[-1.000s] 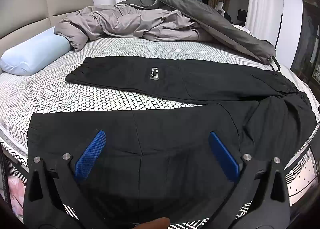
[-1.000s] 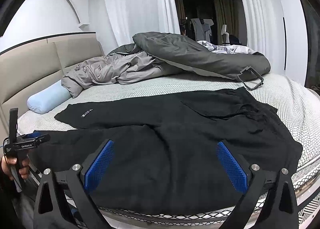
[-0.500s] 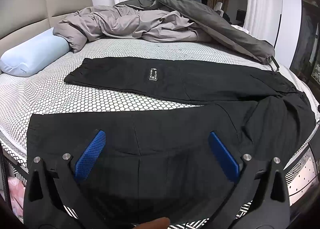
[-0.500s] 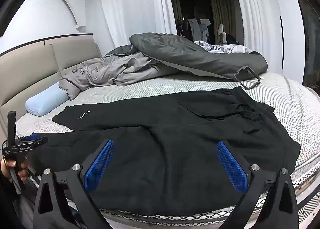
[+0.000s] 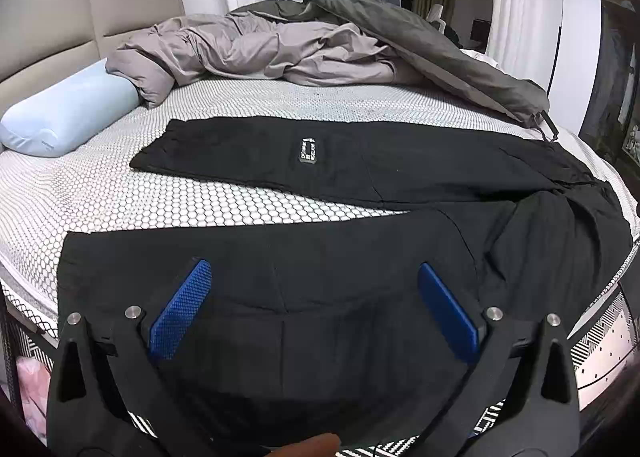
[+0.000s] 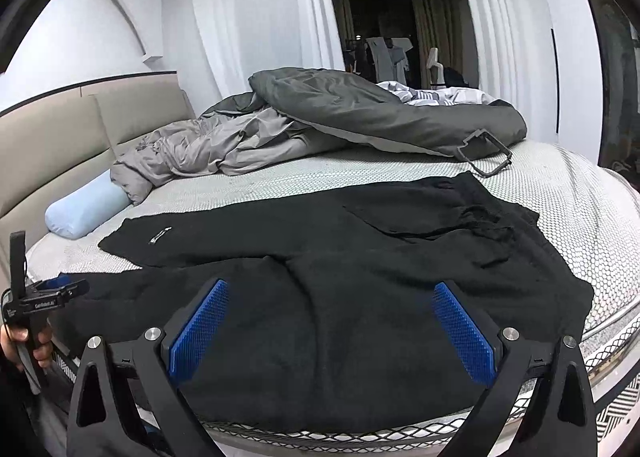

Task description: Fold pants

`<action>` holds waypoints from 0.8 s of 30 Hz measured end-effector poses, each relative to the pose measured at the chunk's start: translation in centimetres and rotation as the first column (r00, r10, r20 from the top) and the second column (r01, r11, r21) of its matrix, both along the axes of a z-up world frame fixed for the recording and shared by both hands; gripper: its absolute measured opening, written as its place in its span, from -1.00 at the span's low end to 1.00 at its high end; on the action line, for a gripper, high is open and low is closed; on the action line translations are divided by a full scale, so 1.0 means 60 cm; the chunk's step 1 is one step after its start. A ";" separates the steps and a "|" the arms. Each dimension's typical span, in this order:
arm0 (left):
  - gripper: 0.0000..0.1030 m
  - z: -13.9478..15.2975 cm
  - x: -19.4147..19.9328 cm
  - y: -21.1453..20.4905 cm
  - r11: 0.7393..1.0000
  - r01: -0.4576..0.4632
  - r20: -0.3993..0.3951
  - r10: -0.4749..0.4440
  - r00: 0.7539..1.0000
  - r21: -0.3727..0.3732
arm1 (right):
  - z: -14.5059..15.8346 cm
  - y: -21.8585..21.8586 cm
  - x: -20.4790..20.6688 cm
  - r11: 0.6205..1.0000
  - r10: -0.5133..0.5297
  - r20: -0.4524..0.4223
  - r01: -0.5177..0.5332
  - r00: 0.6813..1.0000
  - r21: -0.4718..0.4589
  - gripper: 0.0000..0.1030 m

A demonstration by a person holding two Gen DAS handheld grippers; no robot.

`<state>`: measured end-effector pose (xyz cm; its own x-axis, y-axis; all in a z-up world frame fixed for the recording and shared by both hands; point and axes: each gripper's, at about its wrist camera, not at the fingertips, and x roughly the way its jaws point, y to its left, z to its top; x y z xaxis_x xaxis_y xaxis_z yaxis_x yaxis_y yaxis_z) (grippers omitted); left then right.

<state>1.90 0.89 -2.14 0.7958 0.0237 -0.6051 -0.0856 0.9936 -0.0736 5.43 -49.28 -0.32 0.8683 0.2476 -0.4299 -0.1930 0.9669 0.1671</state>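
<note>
Black pants [image 5: 320, 249] lie spread flat on the bed, legs apart in a V, waistband at the right. The far leg bears a small label [image 5: 308, 149]. The near leg hangs over the front edge of the mattress. My left gripper [image 5: 314, 305] is open and empty, held above the near leg toward its cuff end. My right gripper [image 6: 330, 321] is open and empty above the seat and upper near leg of the pants [image 6: 360, 257]. The left gripper [image 6: 44, 297] also shows at the left edge of the right wrist view, in a hand.
The bed [image 5: 120, 197] has a white honeycomb-patterned cover. A crumpled grey duvet [image 5: 280, 45] lies across the back. A light blue bolster pillow [image 5: 68, 113] lies at the left by the beige headboard [image 5: 60, 17]. A black buckle [image 6: 484, 153] lies near the waistband.
Both grippers have shifted only slightly; the views have drifted a little. The pants have not moved and both grippers stay open.
</note>
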 end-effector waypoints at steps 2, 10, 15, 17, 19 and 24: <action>0.99 0.002 -0.005 0.003 1.000 0.000 0.009 0.000 1.000 -0.001 | 0.002 -0.005 0.001 1.000 -0.004 0.000 0.004 1.000 0.009 1.00; 0.99 0.004 -0.012 0.030 1.000 -0.016 -0.014 0.016 1.000 0.012 | 0.032 -0.032 -0.002 0.999 -0.007 0.011 0.008 1.000 -0.037 1.00; 0.99 0.022 -0.027 0.075 0.998 -0.059 -0.006 0.059 0.998 -0.027 | 0.047 -0.071 0.000 1.000 0.003 -0.021 -0.003 1.000 0.014 1.00; 0.99 0.028 -0.036 0.098 0.995 -0.089 -0.001 0.089 0.996 -0.032 | 0.048 -0.085 0.000 1.000 0.001 -0.028 0.000 1.000 0.014 1.00; 0.99 0.032 -0.046 0.123 0.993 -0.115 -0.006 0.115 0.993 -0.028 | 0.045 -0.092 -0.002 1.000 0.002 -0.044 -0.002 0.999 -0.002 1.00; 0.99 0.023 -0.061 0.183 0.986 -0.168 -0.050 0.167 0.985 -0.018 | 0.035 -0.093 -0.014 0.999 -0.001 -0.065 -0.003 0.998 -0.051 1.00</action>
<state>-1.77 11.87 -0.73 0.7515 0.1408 -0.6446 -0.2549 0.9631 -0.0868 4.56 -54.87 1.81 0.8378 0.2248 -0.4976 -0.1844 0.9743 0.1297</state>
